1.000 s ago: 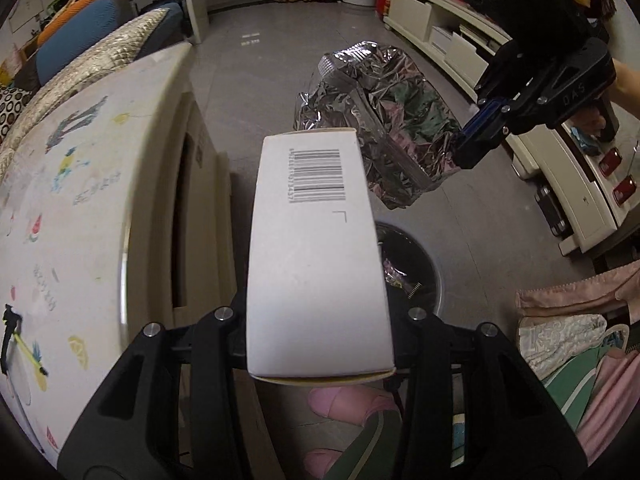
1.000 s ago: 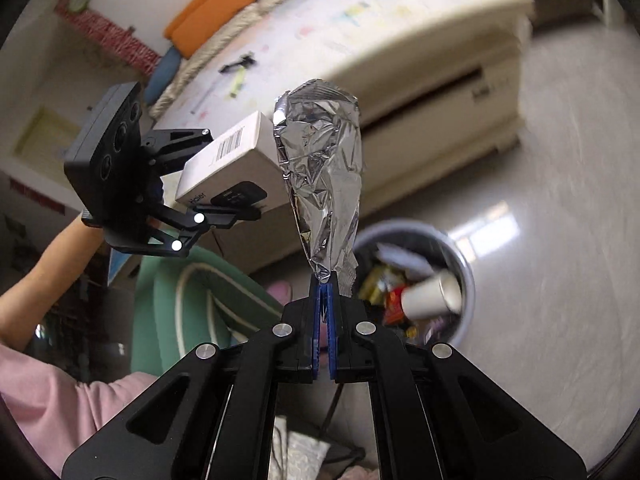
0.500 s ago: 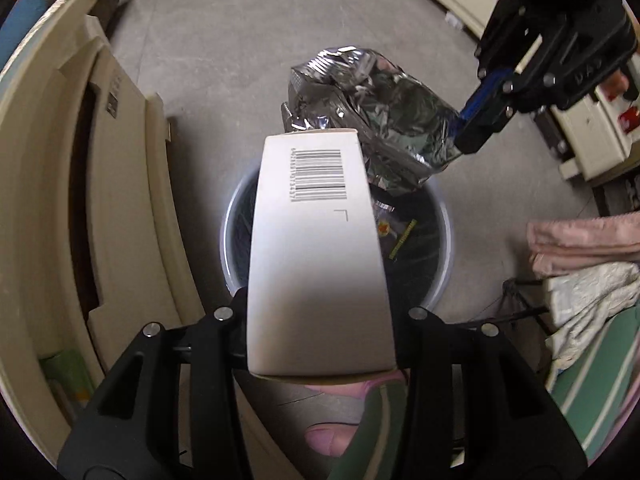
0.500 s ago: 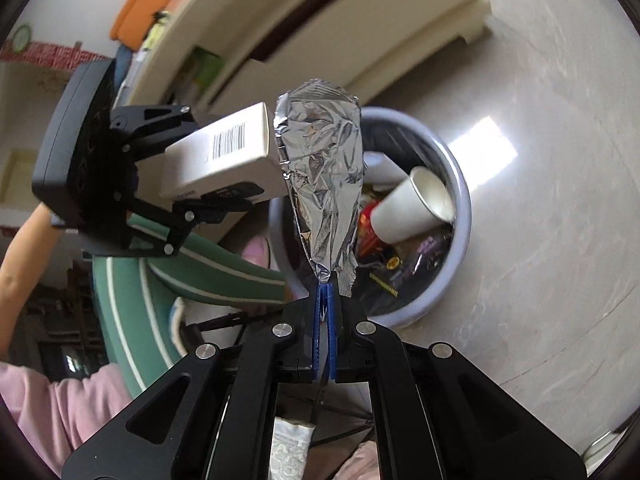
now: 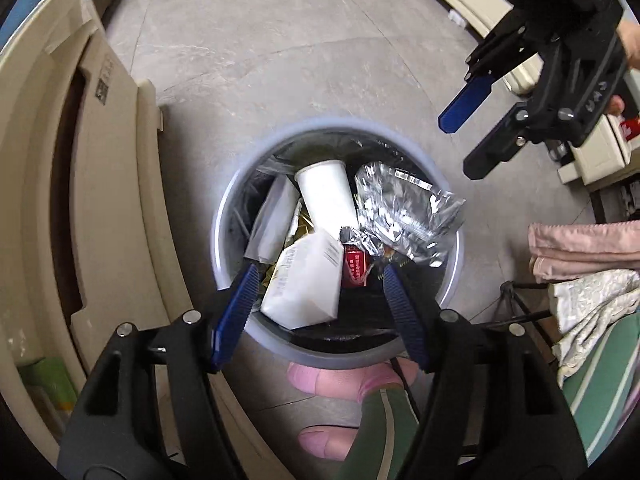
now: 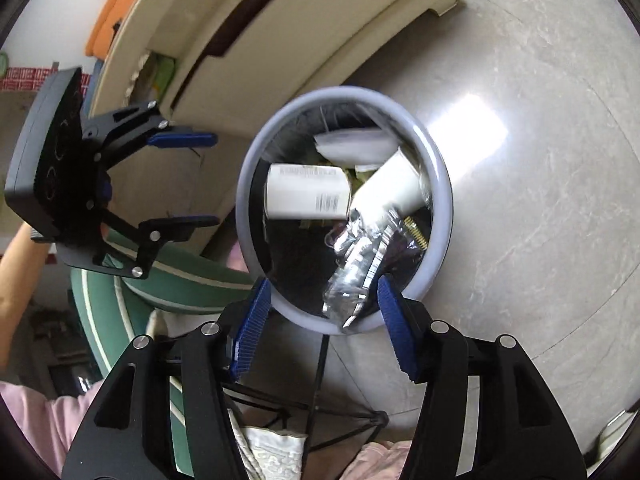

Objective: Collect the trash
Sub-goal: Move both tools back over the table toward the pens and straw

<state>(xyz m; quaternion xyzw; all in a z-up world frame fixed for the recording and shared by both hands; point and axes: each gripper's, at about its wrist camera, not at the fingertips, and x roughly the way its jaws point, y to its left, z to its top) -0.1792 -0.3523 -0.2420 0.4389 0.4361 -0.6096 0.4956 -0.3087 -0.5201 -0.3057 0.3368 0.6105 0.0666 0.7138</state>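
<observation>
Looking down, we find the left claw [image 5: 316,276] and the right claw [image 6: 320,300] both released above the trash bin [image 5: 452,280], jaws having just been opening, nothing between them. We note the white box [image 5: 304,284] and the foil bag [image 5: 404,212] lying inside the bin among a paper cup [image 5: 328,196] and wrappers.

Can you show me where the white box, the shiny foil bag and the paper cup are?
white box [image 5: 304,284], left wrist view, on its flat top face
foil bag [image 5: 404,216], left wrist view, on its crinkled middle
paper cup [image 5: 328,196], left wrist view, on its side wall
</observation>
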